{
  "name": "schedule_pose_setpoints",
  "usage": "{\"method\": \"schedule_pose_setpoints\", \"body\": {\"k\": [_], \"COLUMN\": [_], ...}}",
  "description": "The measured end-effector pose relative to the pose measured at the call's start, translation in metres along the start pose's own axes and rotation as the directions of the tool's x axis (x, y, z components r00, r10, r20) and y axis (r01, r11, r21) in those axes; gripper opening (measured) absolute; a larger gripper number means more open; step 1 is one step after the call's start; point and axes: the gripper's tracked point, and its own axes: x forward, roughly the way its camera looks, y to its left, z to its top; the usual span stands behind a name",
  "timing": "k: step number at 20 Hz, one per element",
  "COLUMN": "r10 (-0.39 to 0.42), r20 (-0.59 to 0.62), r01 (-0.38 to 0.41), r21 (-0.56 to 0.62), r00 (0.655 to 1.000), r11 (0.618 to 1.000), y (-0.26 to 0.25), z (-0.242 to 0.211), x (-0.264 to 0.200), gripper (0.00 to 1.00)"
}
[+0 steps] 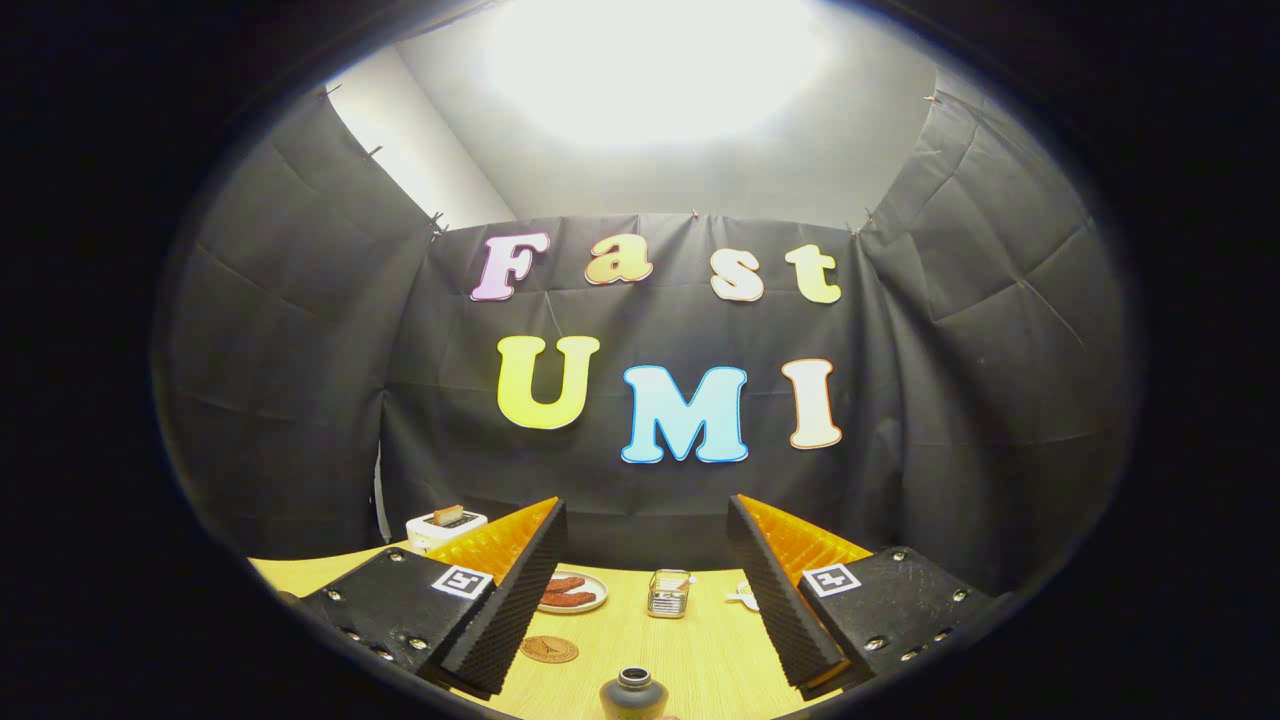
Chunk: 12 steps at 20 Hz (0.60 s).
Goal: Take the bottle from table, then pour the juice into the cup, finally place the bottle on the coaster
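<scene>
Gripper (640, 600) wide open, holding nothing. Bottle (633, 694) upright between the fingers, untouched. Coaster (549, 649) just left of it, cup (668, 593) beyond.

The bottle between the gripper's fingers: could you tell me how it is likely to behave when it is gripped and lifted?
The bottle looks dark, rounded and smooth, so it may slip between the open fingers unless squeezed squarely. It stands upright on the table with a narrow neck above a wider body, so a push up high could tip it. Its mouth looks uncapped, so tilting might spill.
</scene>
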Motion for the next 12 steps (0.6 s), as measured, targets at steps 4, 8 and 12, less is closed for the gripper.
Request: {"method": "schedule_pose_setpoints", "body": {"k": [4,8,12], "r10": [0.042,0.082,0.116], "r20": [-0.039,-0.076,-0.127], "r01": [-0.041,-0.080,-0.111], "r21": [0.021,0.036,0.046], "r00": [0.998,0.994,0.985], "r11": [0.999,0.996,0.993], "y": [0.002,0.004,0.005], "z": [-0.030,-0.058,-0.091], "x": [-0.007,-0.012,-0.017], "gripper": [0.98,0.97,0.98]}}
